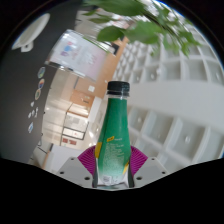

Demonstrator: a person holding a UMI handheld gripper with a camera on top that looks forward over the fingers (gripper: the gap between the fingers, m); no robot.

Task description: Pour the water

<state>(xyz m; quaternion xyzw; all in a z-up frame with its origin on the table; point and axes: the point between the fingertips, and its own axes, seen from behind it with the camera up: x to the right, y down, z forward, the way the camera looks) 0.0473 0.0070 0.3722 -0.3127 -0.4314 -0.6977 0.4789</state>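
Note:
A green plastic bottle [115,135] with a black cap and a yellow-lettered label stands upright between my fingers. My gripper [112,165] is shut on the bottle: the magenta pads [88,158] press against its lower body from both sides. The bottle is lifted in the air, with no surface visible under it. Its base is hidden between the fingers.
Green plant leaves [140,25] hang above and beyond the bottle. A white shelf unit with square compartments [175,110] stands to the right. A room with a pale floor and furniture [70,110] lies far beyond to the left.

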